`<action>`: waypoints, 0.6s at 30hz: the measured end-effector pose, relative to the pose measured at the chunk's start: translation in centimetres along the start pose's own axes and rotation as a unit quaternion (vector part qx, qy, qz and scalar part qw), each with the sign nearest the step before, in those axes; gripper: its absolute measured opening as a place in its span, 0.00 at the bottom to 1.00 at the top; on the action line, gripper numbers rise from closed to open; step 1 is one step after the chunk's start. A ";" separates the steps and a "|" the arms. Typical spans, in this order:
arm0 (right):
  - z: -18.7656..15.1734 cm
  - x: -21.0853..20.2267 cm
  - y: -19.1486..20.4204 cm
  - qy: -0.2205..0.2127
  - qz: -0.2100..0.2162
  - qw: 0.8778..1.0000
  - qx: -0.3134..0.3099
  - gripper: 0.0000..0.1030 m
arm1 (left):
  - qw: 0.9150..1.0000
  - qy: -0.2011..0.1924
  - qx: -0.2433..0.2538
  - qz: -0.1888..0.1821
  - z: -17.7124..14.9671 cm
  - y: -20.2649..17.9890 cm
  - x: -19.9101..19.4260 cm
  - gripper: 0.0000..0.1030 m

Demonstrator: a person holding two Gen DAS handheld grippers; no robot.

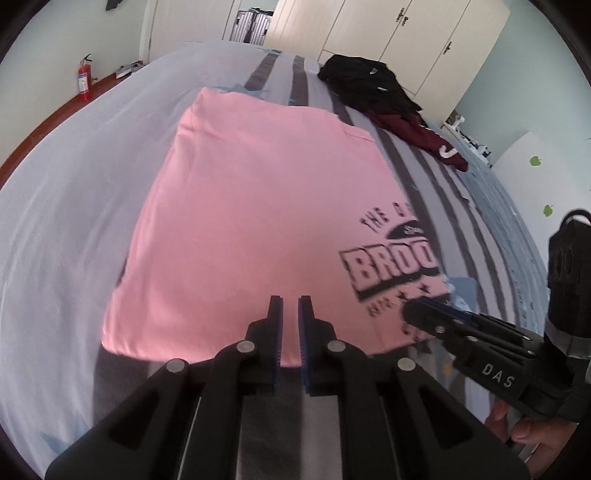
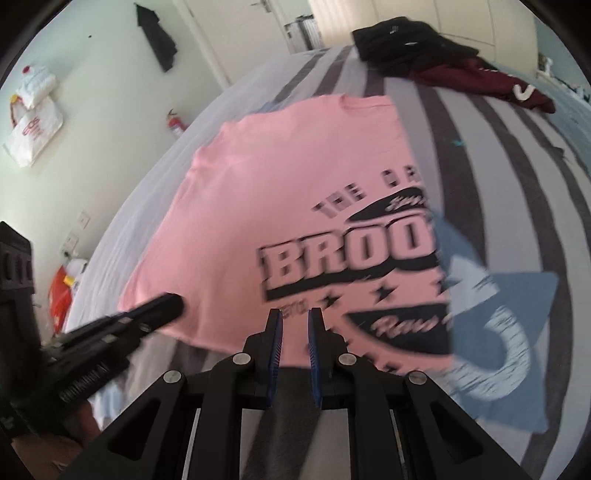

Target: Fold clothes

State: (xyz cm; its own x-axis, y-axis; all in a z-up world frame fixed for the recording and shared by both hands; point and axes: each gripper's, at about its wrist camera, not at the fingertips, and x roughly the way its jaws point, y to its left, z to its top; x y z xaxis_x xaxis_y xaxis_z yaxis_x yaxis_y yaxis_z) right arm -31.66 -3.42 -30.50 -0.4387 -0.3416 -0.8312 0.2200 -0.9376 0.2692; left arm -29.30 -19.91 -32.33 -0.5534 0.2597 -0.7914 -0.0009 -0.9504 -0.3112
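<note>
A pink T-shirt (image 1: 251, 206) with a black "BROO…" print lies spread on the bed, collar at the far end (image 2: 364, 100), its right side folded under so the print is cut off. My left gripper (image 1: 290, 297) is shut on the near hem, which sits between its blue pads and is raised a little, with a shadow beneath it. My right gripper (image 2: 294, 310) is shut on the same hem further right, beside the print. Each wrist view shows the other gripper: the right one (image 1: 410, 310) at the shirt's near right corner, the left one (image 2: 173, 304) at the near left corner.
The bed has a pale lilac sheet (image 1: 92, 184) with dark stripes (image 1: 461, 221) and a blue printed patch (image 2: 498, 332). A black garment (image 1: 362, 81) and a maroon one (image 1: 417, 133) lie heaped at the far right. Wardrobes (image 1: 388, 29) and a fire extinguisher (image 1: 84, 81) stand beyond.
</note>
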 end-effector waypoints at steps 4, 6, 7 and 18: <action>-1.2 1.3 -1.7 0.016 -0.015 1.000 0.000 0.10 | 1.000 0.017 -0.002 0.021 -1.5 2.2 0.6 0.05; -1.7 1.4 -2.6 0.019 -0.007 1.000 0.008 0.10 | 1.000 0.022 -0.005 0.020 -2.0 2.8 0.4 0.02; -1.7 1.2 -2.8 0.021 -0.004 1.000 0.013 0.09 | 0.999 0.024 -0.006 0.020 -2.3 3.1 0.2 0.02; -0.2 -1.2 -3.4 0.002 -0.038 0.999 0.004 0.10 | 0.998 -0.008 -0.006 0.064 1.0 4.1 -0.6 0.02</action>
State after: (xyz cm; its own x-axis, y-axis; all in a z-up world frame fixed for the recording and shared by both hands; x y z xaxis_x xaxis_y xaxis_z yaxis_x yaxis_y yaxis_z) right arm -31.76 0.18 -30.53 -0.4508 -0.2693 -0.8510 0.1789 -0.9613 0.2095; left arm -29.81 -24.09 -32.59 -0.5616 0.1329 -0.8167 0.0812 -0.9734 -0.2143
